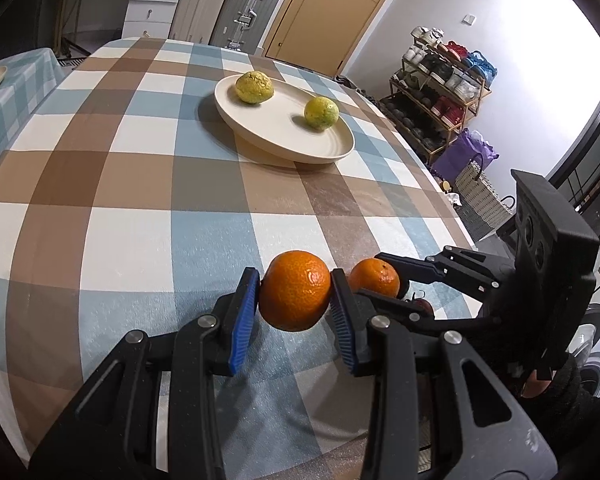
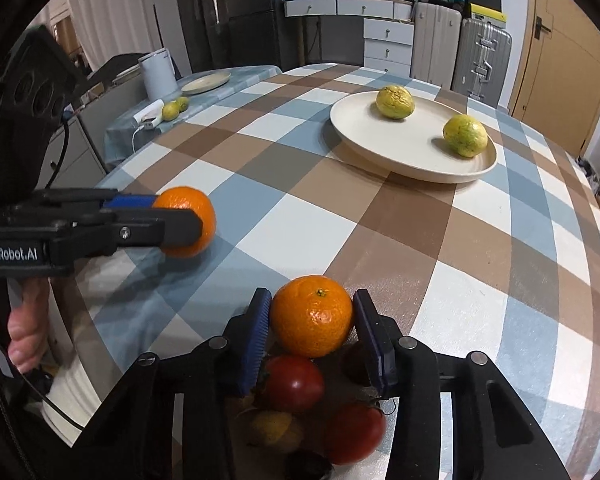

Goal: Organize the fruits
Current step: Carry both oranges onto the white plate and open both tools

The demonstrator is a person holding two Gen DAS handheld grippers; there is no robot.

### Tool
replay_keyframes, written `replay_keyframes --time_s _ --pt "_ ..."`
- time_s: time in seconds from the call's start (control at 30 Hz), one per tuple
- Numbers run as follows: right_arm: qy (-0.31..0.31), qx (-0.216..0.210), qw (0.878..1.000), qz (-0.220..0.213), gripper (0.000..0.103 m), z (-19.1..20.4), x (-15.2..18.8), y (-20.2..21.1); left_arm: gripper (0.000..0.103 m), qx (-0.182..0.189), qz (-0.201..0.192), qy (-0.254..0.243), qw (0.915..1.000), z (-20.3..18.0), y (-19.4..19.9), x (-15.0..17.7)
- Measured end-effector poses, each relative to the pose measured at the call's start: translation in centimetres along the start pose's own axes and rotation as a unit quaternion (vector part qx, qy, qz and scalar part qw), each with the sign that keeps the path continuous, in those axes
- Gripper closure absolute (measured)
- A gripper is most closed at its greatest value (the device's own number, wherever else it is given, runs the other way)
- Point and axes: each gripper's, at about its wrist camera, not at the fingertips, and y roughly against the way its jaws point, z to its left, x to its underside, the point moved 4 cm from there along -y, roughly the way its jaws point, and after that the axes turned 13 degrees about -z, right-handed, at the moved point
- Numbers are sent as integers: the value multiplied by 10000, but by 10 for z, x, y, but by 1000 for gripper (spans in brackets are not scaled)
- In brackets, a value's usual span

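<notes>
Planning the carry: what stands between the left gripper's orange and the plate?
Nothing visible. The left gripper holds its orange; only bare checked cloth lies before the plate, which holds two green fruits.

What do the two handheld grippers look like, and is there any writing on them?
Both are black plastic linkage frames with silver pivot pins and ribbed blue pads on the fingers. The left gripper bears white "GenRobot.AI" lettering on its side, a black block with round lenses behind, and a black cable. The right gripper carries a similar lens block; a dark knit sleeve is behind it.
</notes>
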Motion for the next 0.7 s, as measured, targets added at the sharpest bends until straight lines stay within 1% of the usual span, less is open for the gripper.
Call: replay_keyframes --time_s 0.1,0.17,0.4,0.47,0.6,0.7 --pt "61 3 10000 -16 61 1 -1 0 70 -16 -4 0 10000 0 0 -1" --pt "-4 -8 10000 -54 61 -1 -1 1 70 -34 12 22 10000 2 -1 -2" --pt "-400 -165 9989 -191 61 -12 -3 7 70 -70 26 68 9999 7 -5 -8" --pt "-582 -272 9976 -271 61 -16 -5 9 70 -76 -5 45 10000 7 -5 -12" --pt "-935 -473 9934 -466 61 -26 -12 13 70 -84 -25 -12 10000 6 -11 -23" --pt "-1087 -538 9910 -559 61 -33 -17 15 70 -93 -50 -63 9999 5 -19 -34"
